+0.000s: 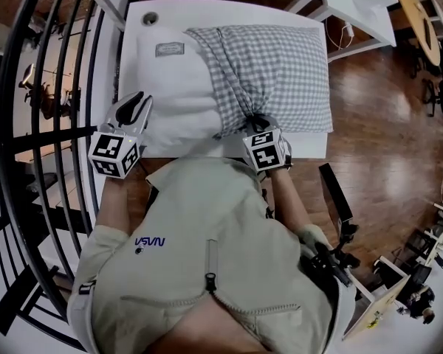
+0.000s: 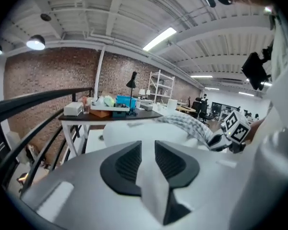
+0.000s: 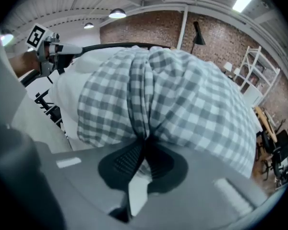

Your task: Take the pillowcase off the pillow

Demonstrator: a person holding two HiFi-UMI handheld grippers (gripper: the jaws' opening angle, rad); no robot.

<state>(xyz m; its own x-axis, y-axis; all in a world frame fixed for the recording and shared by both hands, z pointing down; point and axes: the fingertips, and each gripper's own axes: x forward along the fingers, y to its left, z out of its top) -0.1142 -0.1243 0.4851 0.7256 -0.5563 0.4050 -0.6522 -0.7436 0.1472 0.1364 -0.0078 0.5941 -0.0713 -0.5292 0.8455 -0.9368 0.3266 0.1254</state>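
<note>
At the near edge of the white table (image 1: 207, 9), the right gripper (image 3: 145, 145) is pinching a bunched fold of the gingham pillowcase (image 1: 280, 72), its jaws pressing tight on the cloth right by the case's open hem. The left gripper (image 2: 148, 147) is sitting just beside the bare white end of the pillow (image 1: 173, 87), jaws standing a little apart with nothing between them. Further back, the case is still covering roughly the right-hand half of the pillow, which is lying flat across the table. So I'm guessing we're mid-strip. The next move is probably the left one clamping onto the exposed pillow so the right can be dragging the case off without the whole thing sliding along.
</note>
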